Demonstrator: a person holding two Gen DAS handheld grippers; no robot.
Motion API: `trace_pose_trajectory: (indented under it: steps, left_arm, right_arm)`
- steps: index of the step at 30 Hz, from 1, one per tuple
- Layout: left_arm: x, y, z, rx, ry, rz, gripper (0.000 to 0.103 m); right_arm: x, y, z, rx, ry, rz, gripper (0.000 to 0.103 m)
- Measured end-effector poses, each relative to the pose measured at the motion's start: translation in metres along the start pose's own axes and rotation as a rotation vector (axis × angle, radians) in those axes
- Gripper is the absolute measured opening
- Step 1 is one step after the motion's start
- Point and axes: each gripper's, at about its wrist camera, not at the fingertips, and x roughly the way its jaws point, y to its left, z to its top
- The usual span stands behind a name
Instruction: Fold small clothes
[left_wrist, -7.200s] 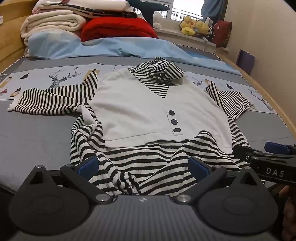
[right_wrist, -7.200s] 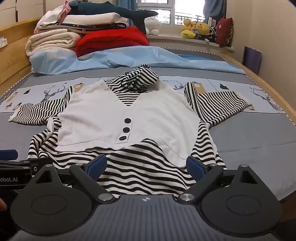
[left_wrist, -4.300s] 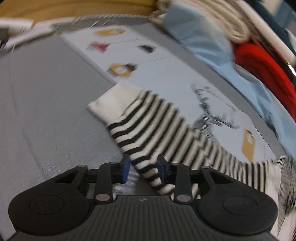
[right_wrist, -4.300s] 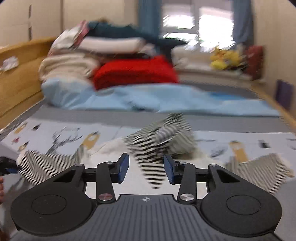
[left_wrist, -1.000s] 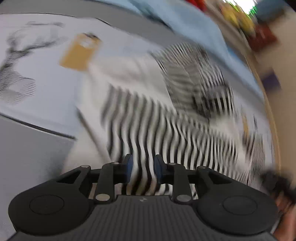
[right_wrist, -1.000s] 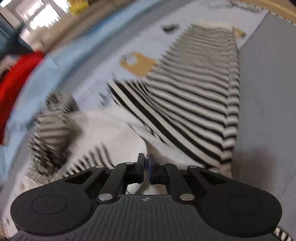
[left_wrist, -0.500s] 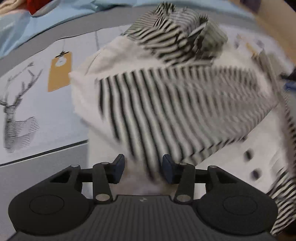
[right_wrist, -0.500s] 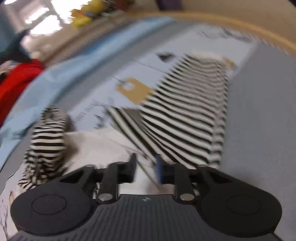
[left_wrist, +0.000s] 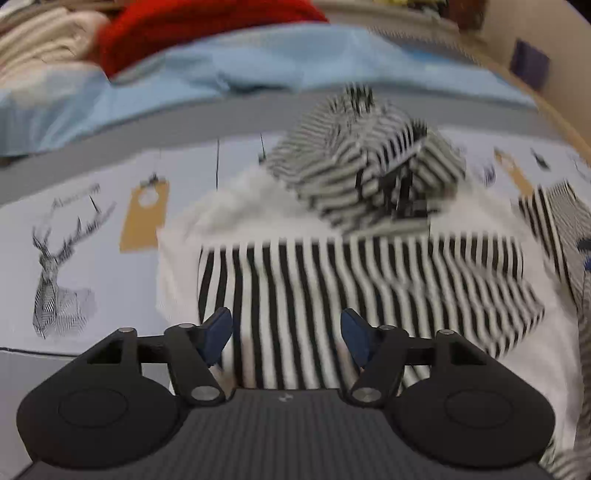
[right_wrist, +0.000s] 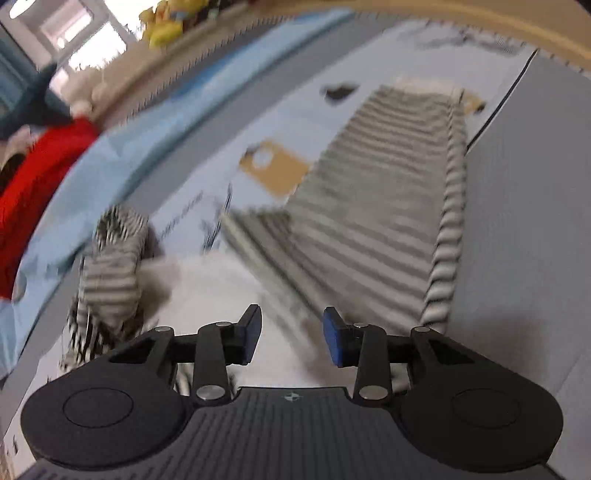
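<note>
Left gripper (left_wrist: 286, 338) is hanging over the folded-in striped sleeve (left_wrist: 354, 284), jaws opening wide w/ nothing pinched btwn them; stripes are showing through the gap but the pads are standing clear of the cloth. In this left wrist view the top (left_wrist: 184, 266) is lying flat on the bed sheet (left_wrist: 85, 229), white vest front up, its striped hood (left_wrist: 365, 162) bunched at the far end, and the sleeve is crossing the chest almost square to the body. Red blanket (left_wrist: 192, 26) and pale blue cover (left_wrist: 155, 88) are sitting well beyond. Over to the right wrist view: right gripper (right_wrist: 291, 338) is also opening, jaws partway apart and empty, hovering by the white shoulder area, w/ the other sleeve (right_wrist: 376, 206) stretching out flat across the sheet toward the wooden bed edge (right_wrist: 480, 22), not yet folded. Picture's blurry, so exact edges are hard to tell. Judging by that, the next bit is prob. that second sleeve: best to be grabbing it near the cuff, carrying it low across the chest so it's landing on top of the first sleeve, keeping it flat, no twist, and not dragging the vest out of line.
</note>
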Motion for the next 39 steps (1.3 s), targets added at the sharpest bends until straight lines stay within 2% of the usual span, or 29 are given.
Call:
trace_pose_trajectory:
  steps: [5, 9, 10, 12, 13, 15, 17, 21, 22, 24, 25, 29, 31, 32, 33, 34, 37, 39]
  left_arm:
    - [-0.002, -0.016, 0.009, -0.034, -0.074, -0.006, 0.071]
    - [0.0, -0.022, 0.012, -0.062, -0.078, -0.014, 0.071]
    - [0.001, -0.023, 0.011, -0.071, -0.075, -0.018, 0.071]
    - [0.007, -0.025, 0.011, -0.081, -0.059, -0.026, 0.071]
    - [0.009, -0.026, 0.011, -0.083, -0.054, -0.03, 0.071]
    - [0.013, -0.029, 0.012, -0.083, -0.049, -0.035, 0.071]
    - [0.014, -0.03, 0.013, -0.085, -0.05, -0.04, 0.071]
    - [0.017, -0.03, 0.014, -0.096, -0.039, -0.05, 0.071]
    - [0.018, -0.03, 0.014, -0.098, -0.035, -0.051, 0.071]
    - [0.018, -0.029, 0.014, -0.099, -0.032, -0.049, 0.071]
    - [0.018, -0.029, 0.014, -0.099, -0.033, -0.048, 0.071]
    - [0.018, -0.027, 0.015, -0.107, -0.038, -0.043, 0.071]
    - [0.018, -0.024, 0.015, -0.115, -0.039, -0.039, 0.071]
    - [0.018, -0.022, 0.016, -0.12, -0.039, -0.036, 0.071]
    - [0.018, -0.019, 0.016, -0.126, -0.039, -0.033, 0.071]
    - [0.018, -0.017, 0.016, -0.132, -0.04, -0.03, 0.071]
    - [0.015, -0.006, 0.018, -0.167, -0.042, -0.012, 0.071]
    - [0.012, 0.005, 0.019, -0.194, -0.044, 0.005, 0.071]
  right_arm:
    - [-0.007, -0.038, 0.021, 0.04, -0.051, -0.035, 0.039]
    - [-0.015, -0.066, 0.037, 0.063, -0.084, -0.048, 0.038]
    - [-0.016, -0.074, 0.041, 0.076, -0.094, -0.043, 0.036]
    - [-0.011, -0.09, 0.05, 0.103, -0.111, -0.027, 0.015]
    - [-0.01, -0.099, 0.055, 0.116, -0.119, -0.019, 0.011]
    - [-0.007, -0.116, 0.064, 0.141, -0.145, -0.022, 0.01]
    - [-0.001, -0.133, 0.075, 0.177, -0.167, -0.026, 0.011]
    - [0.023, -0.161, 0.091, 0.259, -0.154, 0.0, 0.016]
    - [0.029, -0.165, 0.094, 0.268, -0.152, -0.003, 0.019]
    - [0.042, -0.169, 0.1, 0.268, -0.142, -0.006, 0.038]
    - [0.049, -0.17, 0.102, 0.265, -0.131, -0.007, 0.04]
    - [0.072, -0.174, 0.108, 0.277, -0.124, -0.007, 0.04]
    - [0.075, -0.168, 0.109, 0.25, -0.149, -0.014, 0.04]
    - [0.077, -0.163, 0.109, 0.223, -0.153, -0.022, 0.034]
    - [0.077, -0.159, 0.11, 0.206, -0.161, -0.024, 0.009]
    - [0.075, -0.156, 0.11, 0.201, -0.168, -0.02, 0.003]
    - [0.054, -0.141, 0.114, 0.186, -0.243, -0.063, 0.003]
    - [0.028, -0.116, 0.117, 0.105, -0.316, -0.071, 0.003]
